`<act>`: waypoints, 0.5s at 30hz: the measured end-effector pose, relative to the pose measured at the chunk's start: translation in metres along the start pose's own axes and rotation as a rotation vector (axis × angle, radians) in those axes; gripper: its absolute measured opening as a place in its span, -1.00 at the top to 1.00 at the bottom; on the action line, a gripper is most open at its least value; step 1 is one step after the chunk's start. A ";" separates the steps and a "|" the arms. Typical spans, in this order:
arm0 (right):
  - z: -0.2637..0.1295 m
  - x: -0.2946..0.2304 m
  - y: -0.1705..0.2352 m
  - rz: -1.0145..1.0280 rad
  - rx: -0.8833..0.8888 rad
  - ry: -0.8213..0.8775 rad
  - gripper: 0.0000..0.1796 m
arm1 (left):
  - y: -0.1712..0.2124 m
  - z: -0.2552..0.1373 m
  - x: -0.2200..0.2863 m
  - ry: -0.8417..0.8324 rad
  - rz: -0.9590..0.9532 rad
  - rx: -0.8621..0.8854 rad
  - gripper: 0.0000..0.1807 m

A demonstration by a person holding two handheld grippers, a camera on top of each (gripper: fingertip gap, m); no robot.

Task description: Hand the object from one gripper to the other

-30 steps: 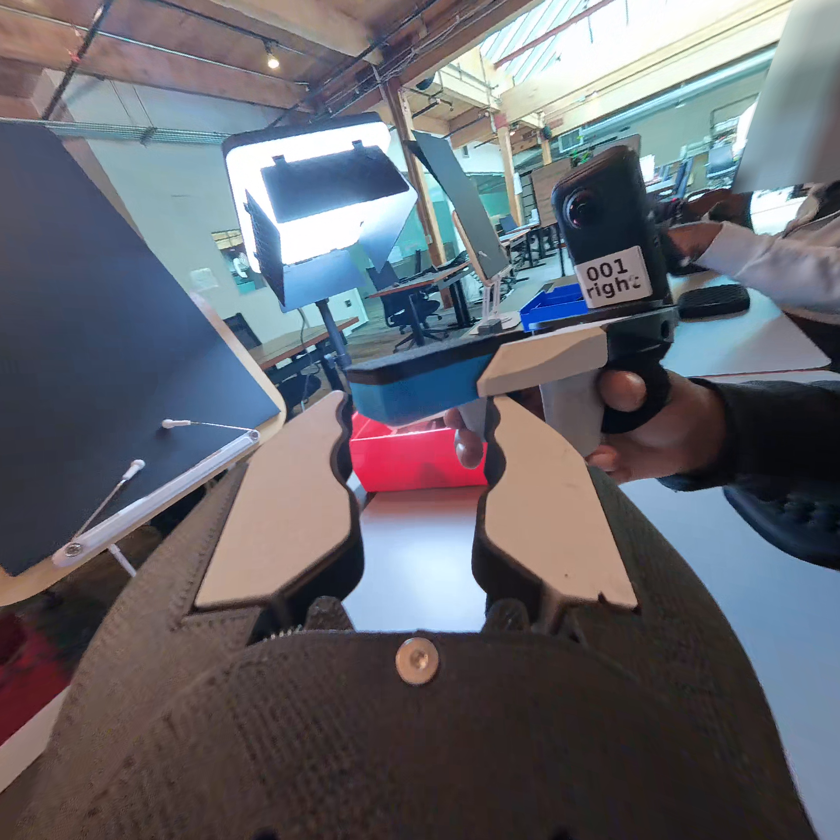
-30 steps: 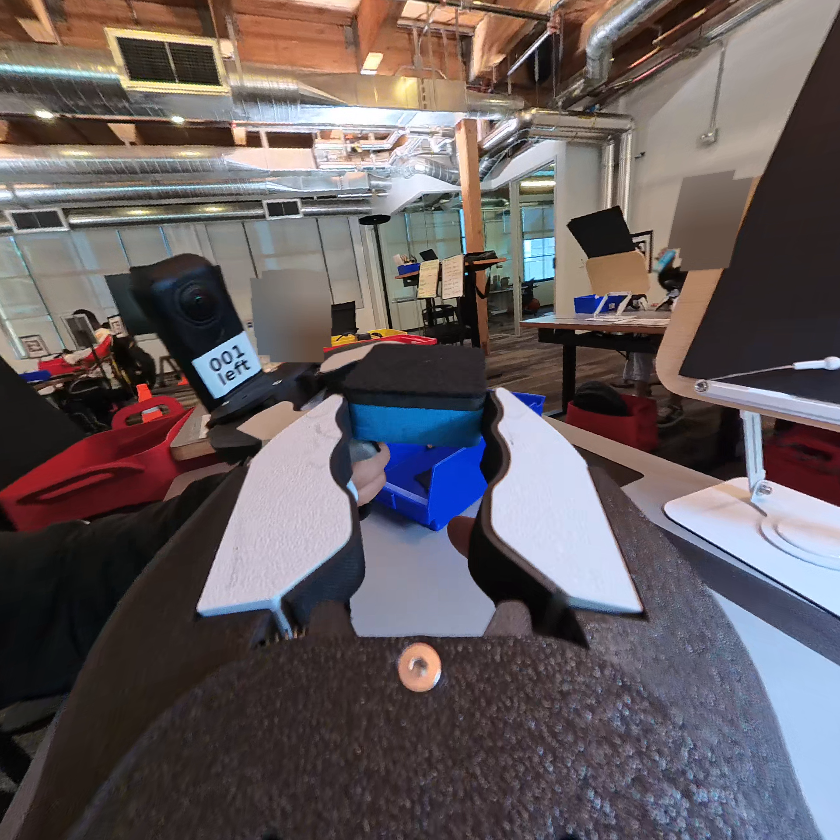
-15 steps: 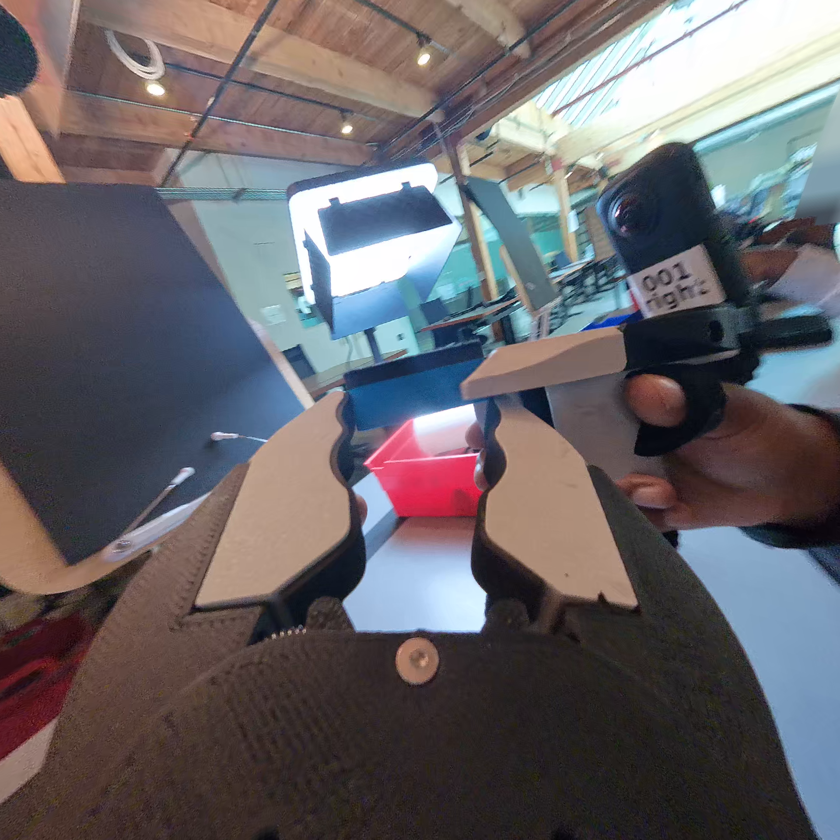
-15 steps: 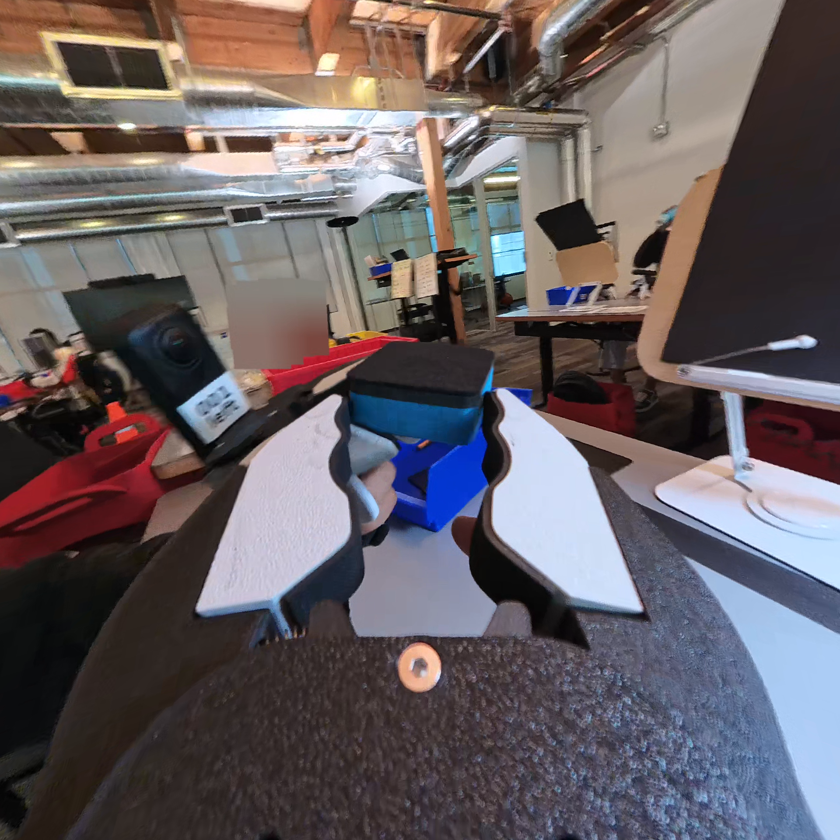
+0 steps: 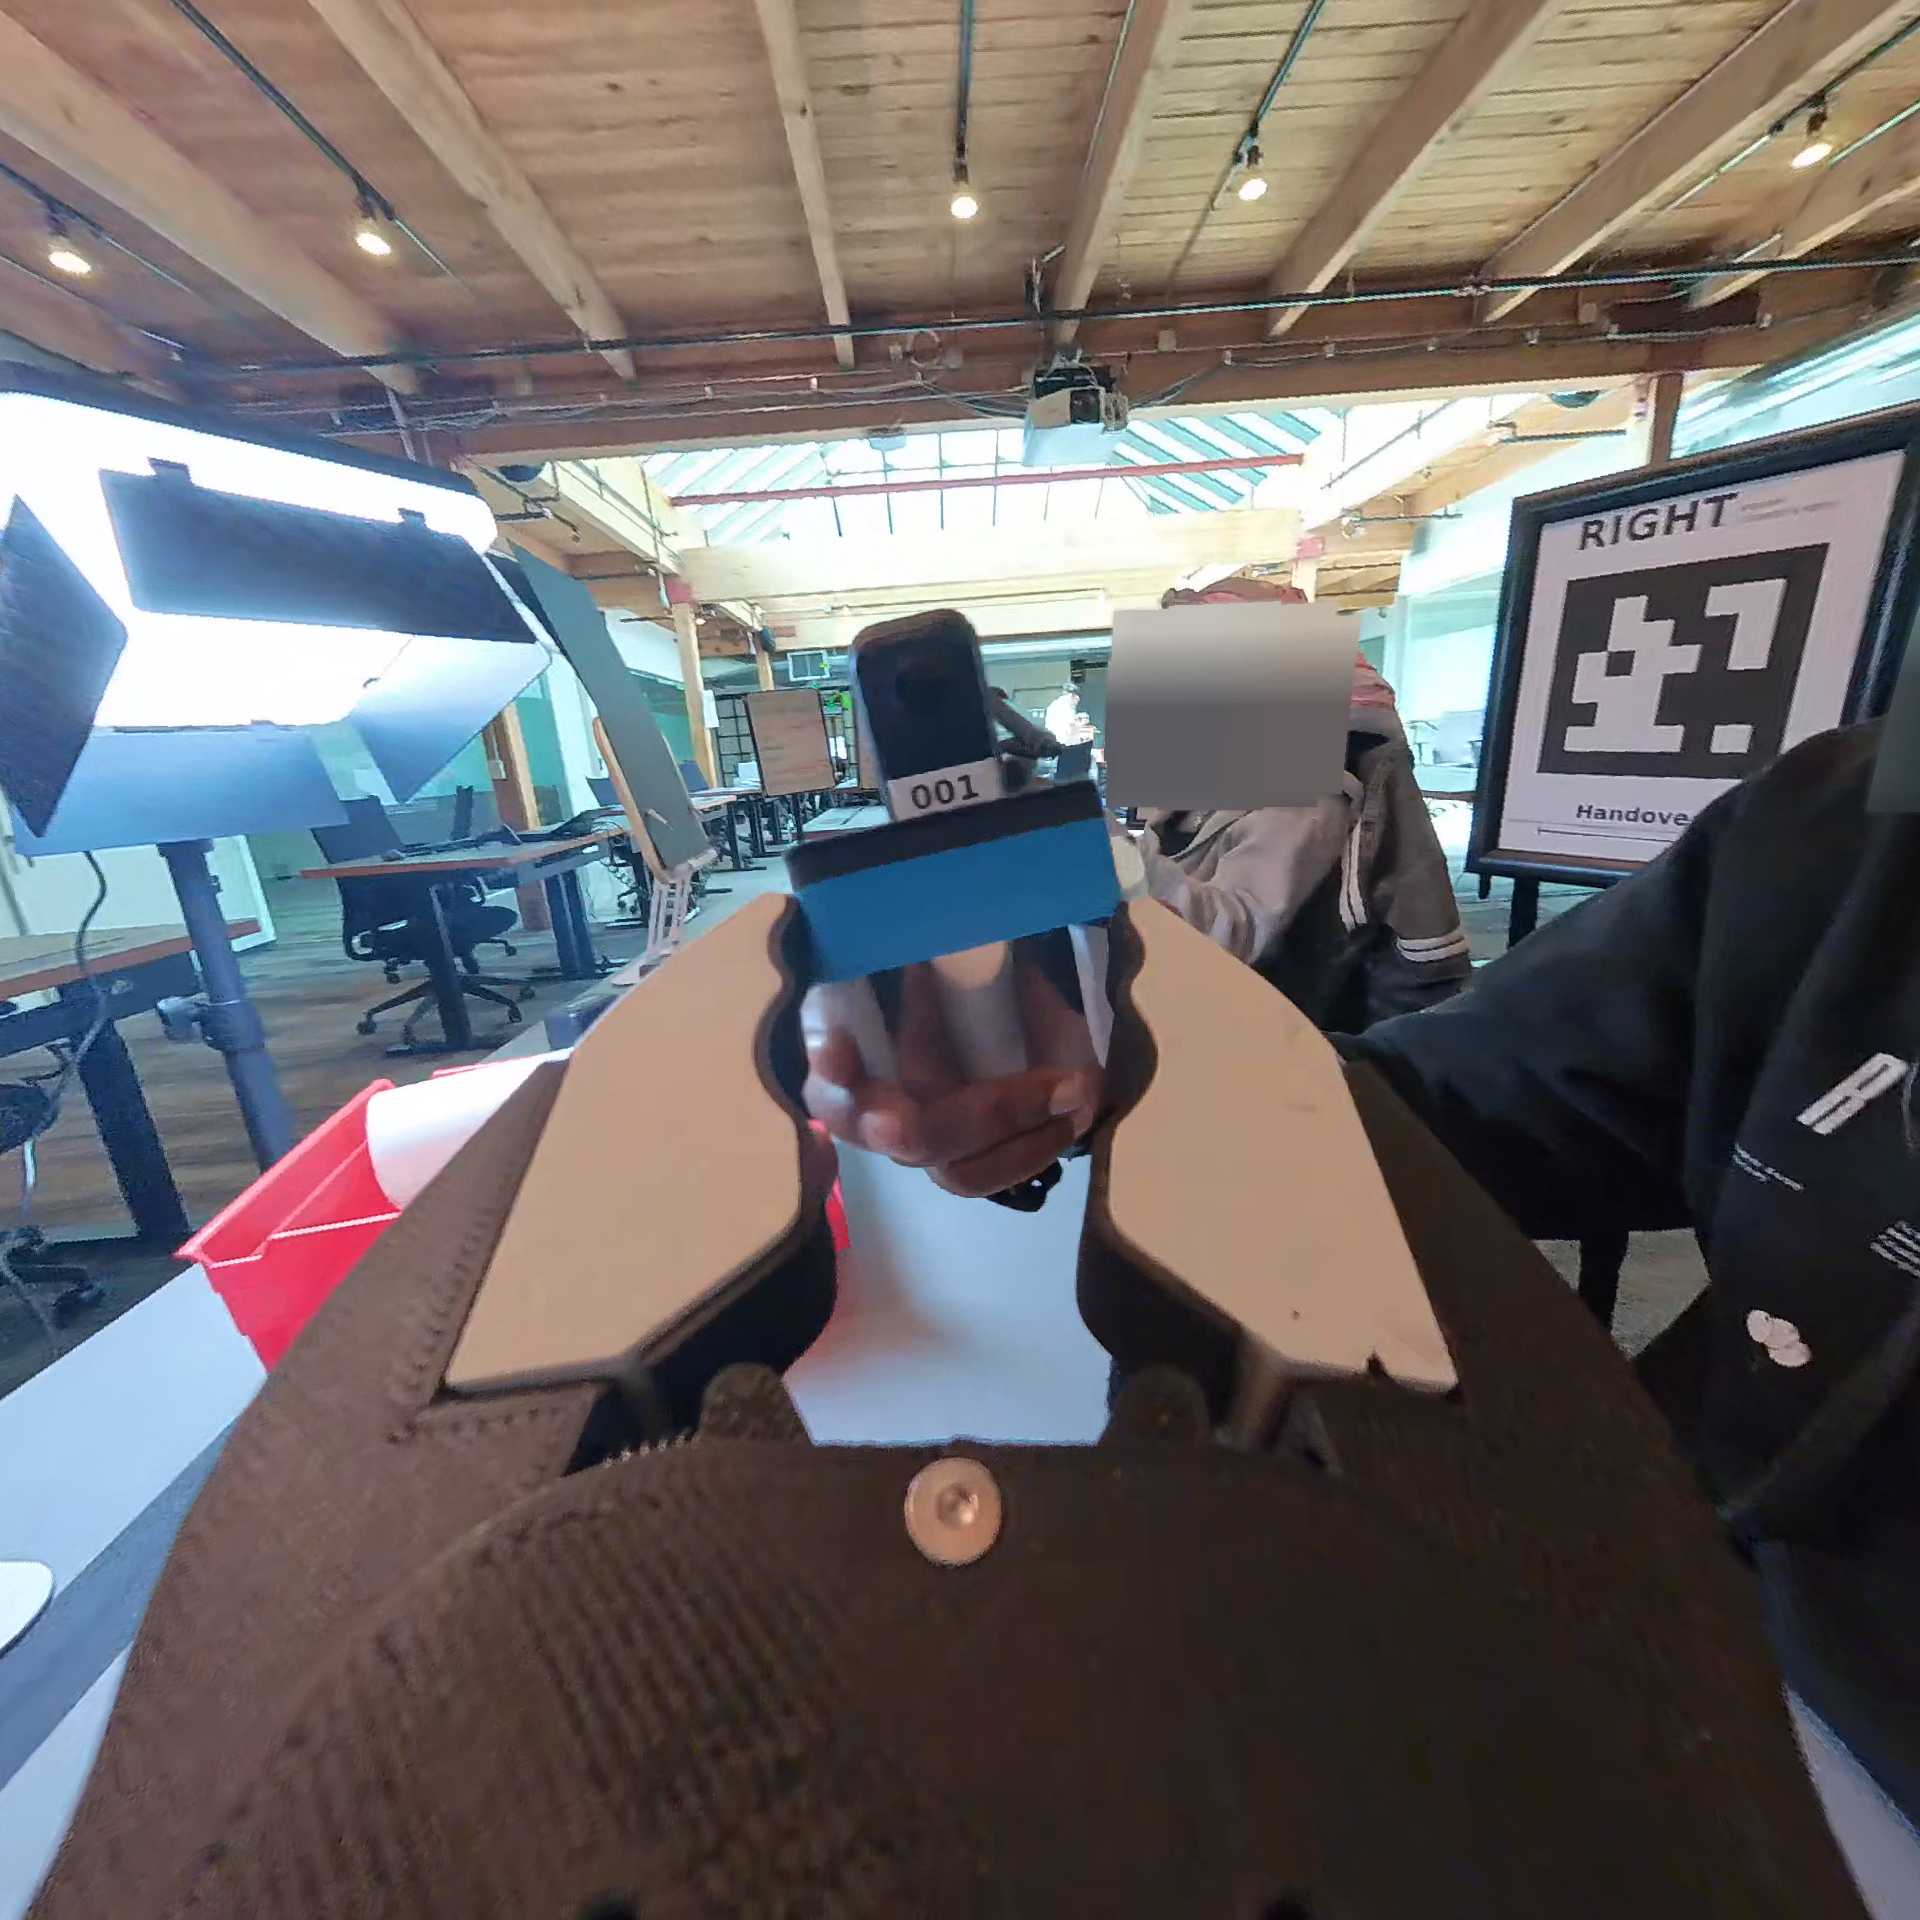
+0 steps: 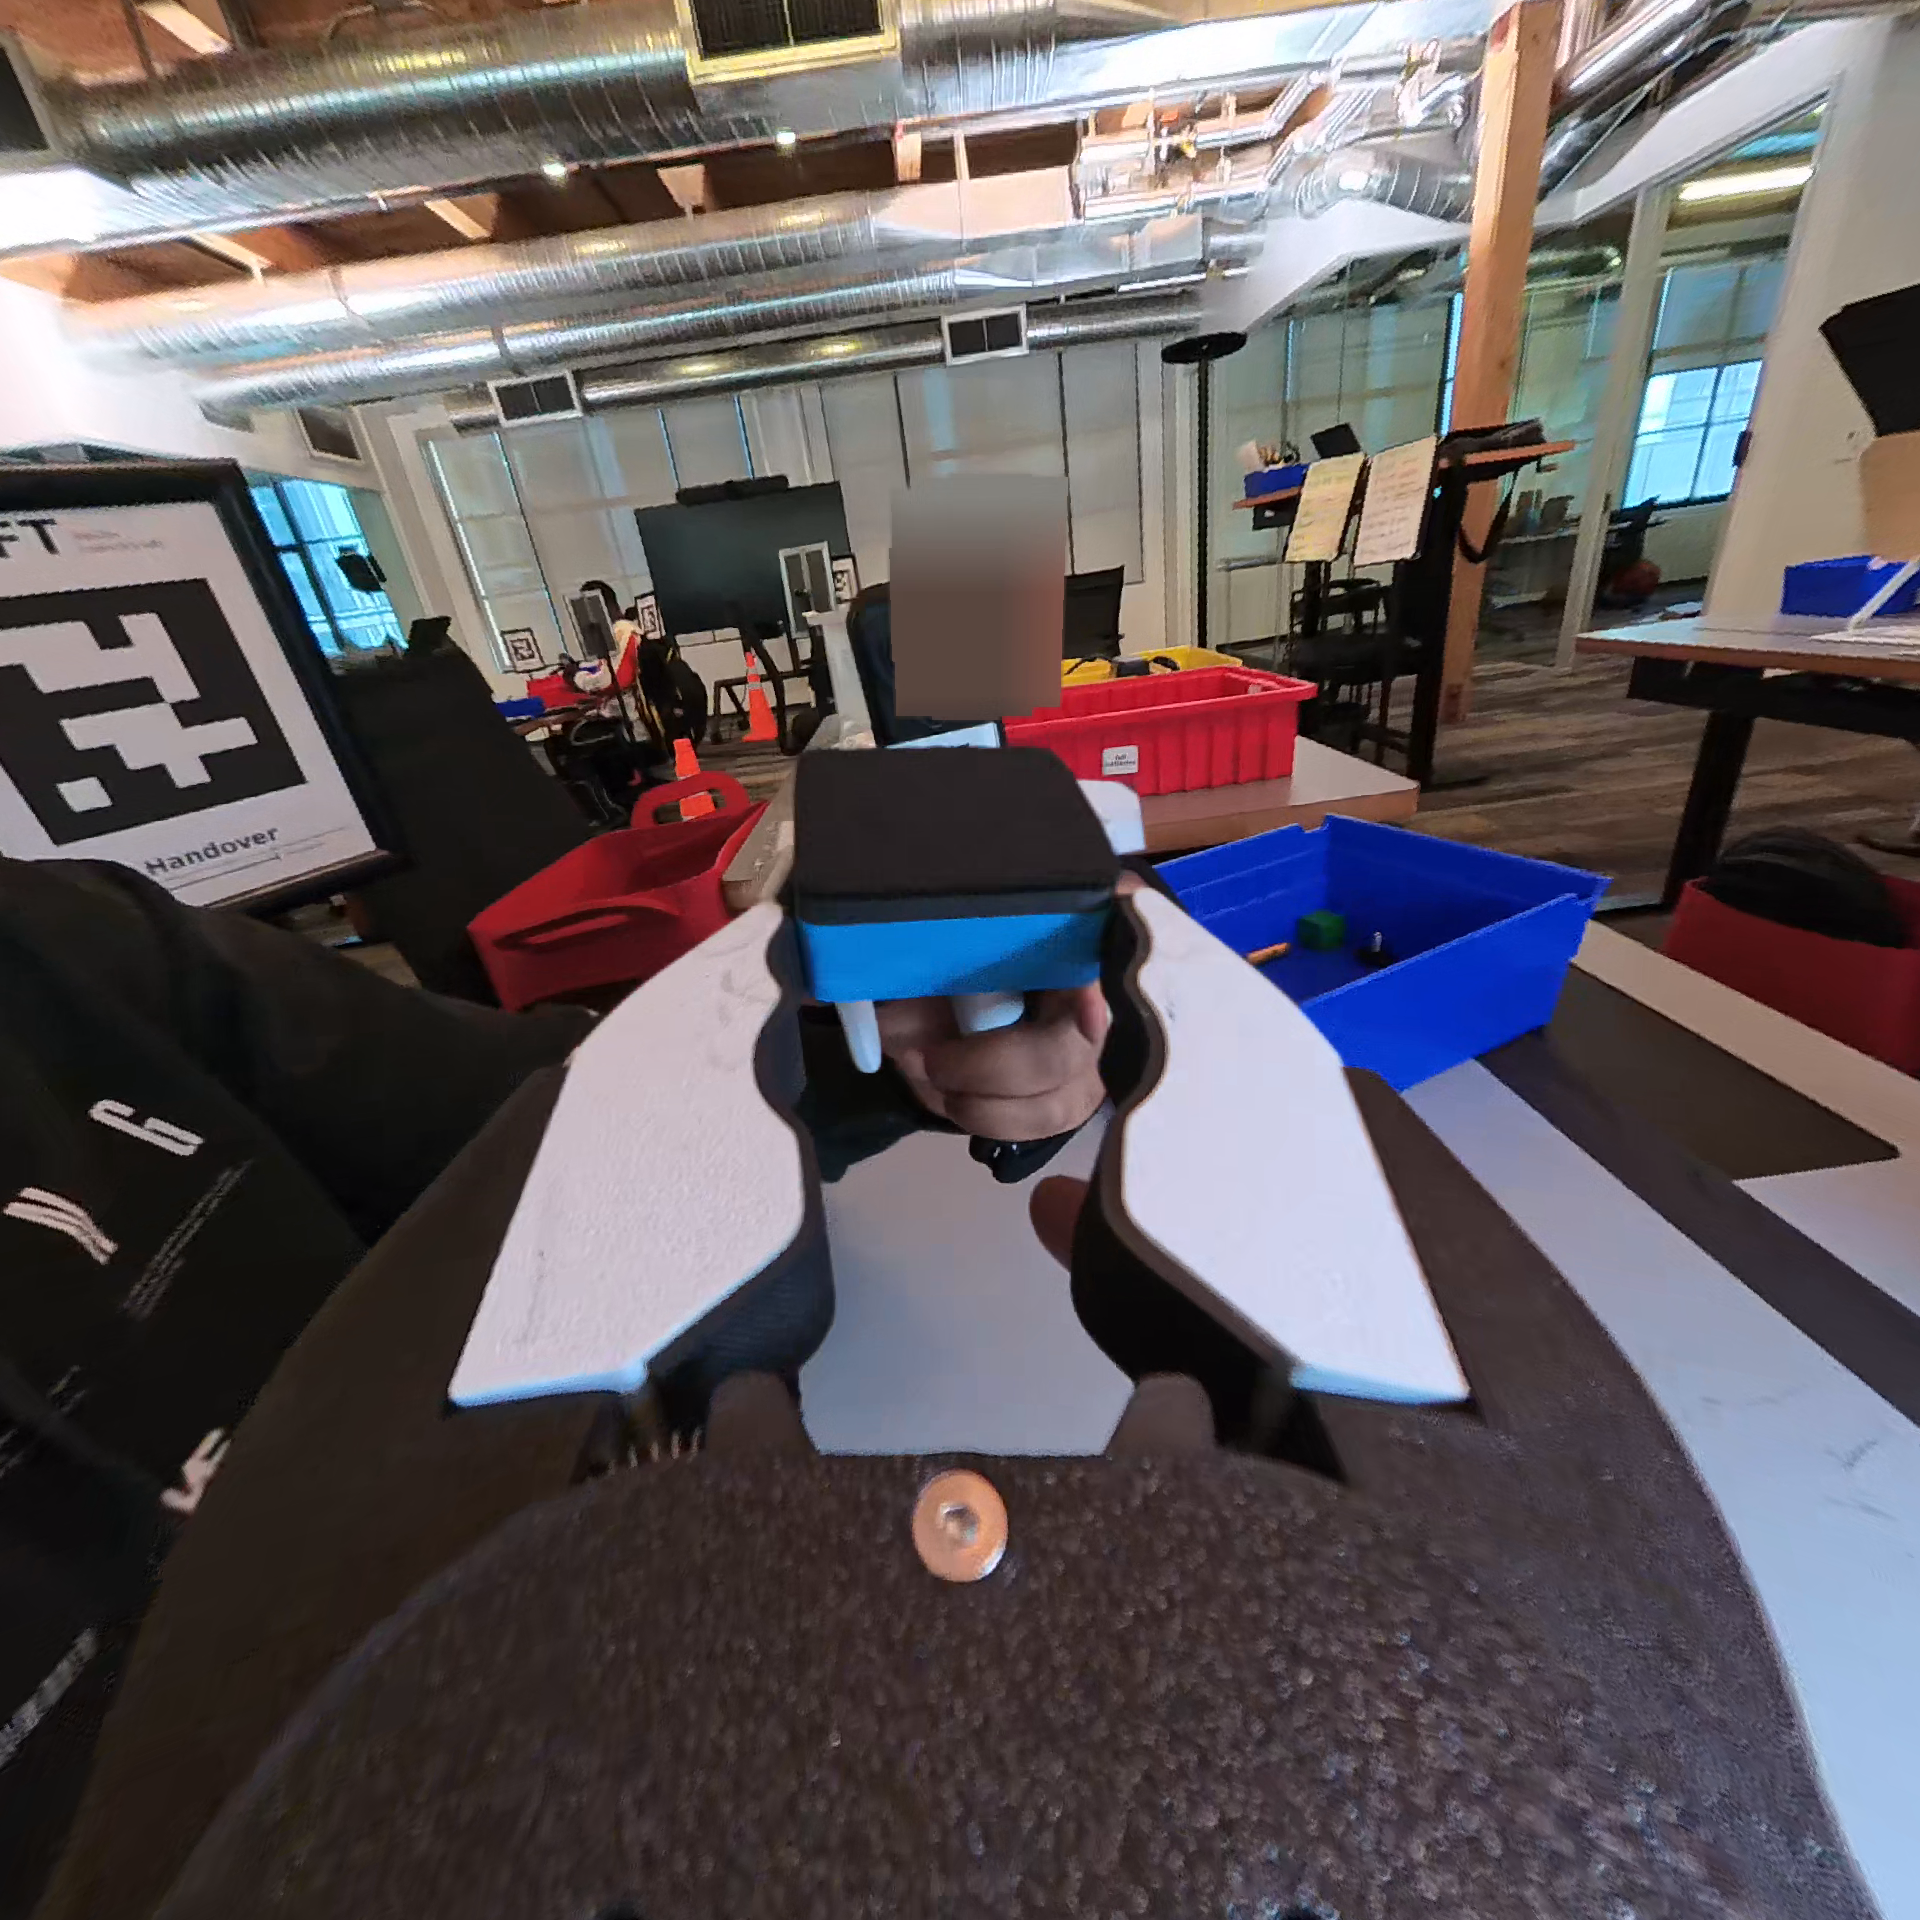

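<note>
Blue-and-black sponge (image 5: 951,899) sits clamped between both my left tongs (image 5: 954,940) and right tongs (image 6: 956,961), above the tabletop (image 6: 1766,1455); releasing one side remains

Sponge (image 6: 951,894) between both tools' fingers — midair

Matt foam block (image 6: 951,899), grainy plastic fingers (image 6: 665,1153), glossy table (image 6: 966,1320)
</note>
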State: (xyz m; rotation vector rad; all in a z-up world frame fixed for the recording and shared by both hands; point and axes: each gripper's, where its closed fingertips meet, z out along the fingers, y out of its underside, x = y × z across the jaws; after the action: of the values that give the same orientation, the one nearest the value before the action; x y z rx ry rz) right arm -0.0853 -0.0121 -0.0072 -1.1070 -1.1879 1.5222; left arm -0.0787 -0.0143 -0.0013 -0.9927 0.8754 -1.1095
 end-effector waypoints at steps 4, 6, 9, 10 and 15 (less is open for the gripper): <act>-0.004 0.009 -0.004 -0.084 0.009 0.079 0.39 | 0.003 -0.001 -0.009 -0.047 -0.019 -0.040 0.39; -0.008 0.014 -0.006 -0.197 0.011 0.141 0.39 | 0.004 -0.001 -0.016 -0.086 -0.033 -0.061 0.41; -0.015 0.017 -0.012 -0.376 0.017 0.208 0.39 | 0.001 0.000 -0.018 -0.084 -0.124 -0.072 0.37; -0.016 0.018 -0.012 -0.409 0.010 0.220 0.39 | -0.002 0.000 -0.017 -0.079 -0.143 -0.062 0.36; -0.019 0.017 -0.010 -0.554 -0.015 0.244 0.39 | -0.001 0.001 -0.017 -0.121 -0.097 -0.130 0.31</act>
State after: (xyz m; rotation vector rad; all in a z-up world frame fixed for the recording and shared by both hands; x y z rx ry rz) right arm -0.0692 0.0094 -0.0020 -0.8479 -1.2073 0.9292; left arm -0.0817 0.0020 0.0012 -1.2083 0.8162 -1.0725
